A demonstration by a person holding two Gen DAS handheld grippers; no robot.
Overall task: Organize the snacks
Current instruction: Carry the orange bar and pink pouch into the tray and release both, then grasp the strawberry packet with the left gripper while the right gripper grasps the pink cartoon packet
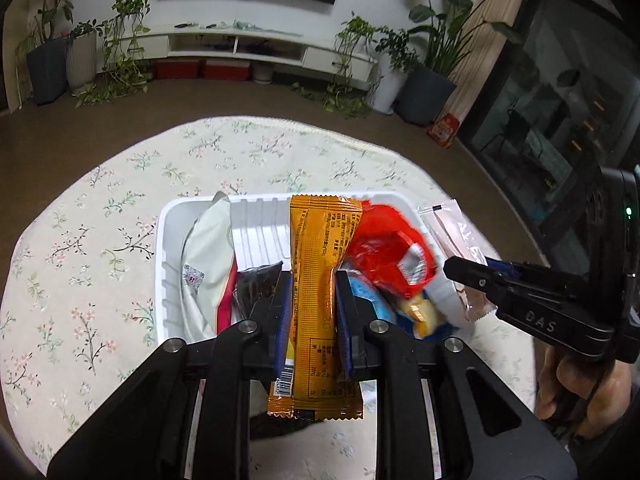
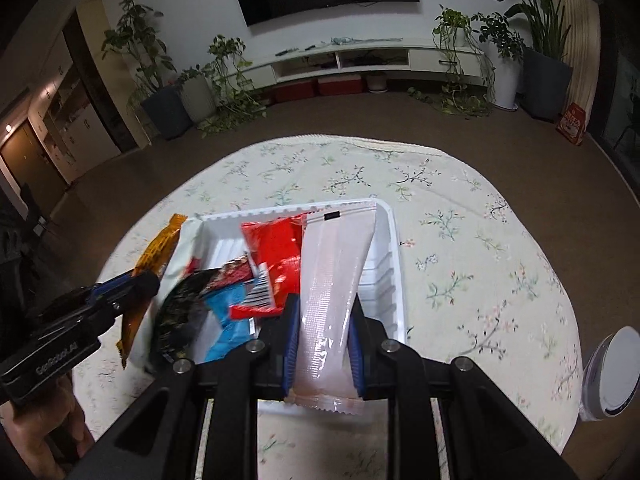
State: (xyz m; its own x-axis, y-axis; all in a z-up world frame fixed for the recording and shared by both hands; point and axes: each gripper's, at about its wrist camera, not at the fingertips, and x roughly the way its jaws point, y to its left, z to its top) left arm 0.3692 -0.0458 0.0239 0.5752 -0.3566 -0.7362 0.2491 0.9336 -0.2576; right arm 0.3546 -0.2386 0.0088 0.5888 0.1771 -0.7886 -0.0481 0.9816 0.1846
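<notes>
Two grippers, each gripping a packet over the white tray (image 1: 256,216) on the floral worktop (image 1: 100,208). Left gripper (image 1: 311,312): jaws clamped on an orange packet (image 1: 316,264), a red wrapper (image 1: 396,252) just right of them. Right gripper (image 2: 325,344): jaws clamped on a pale pink packet (image 2: 336,264), other snacks lying left of them.

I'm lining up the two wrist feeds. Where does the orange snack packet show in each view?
Left wrist: the orange snack packet runs up the centre, clamped between the left tongs, reaching over the white tray.
Right wrist: it sits at far left, beside the tray's left edge, partly behind the left tongs.
Shared landmark: the white tray on the floral tablecloth.
</notes>
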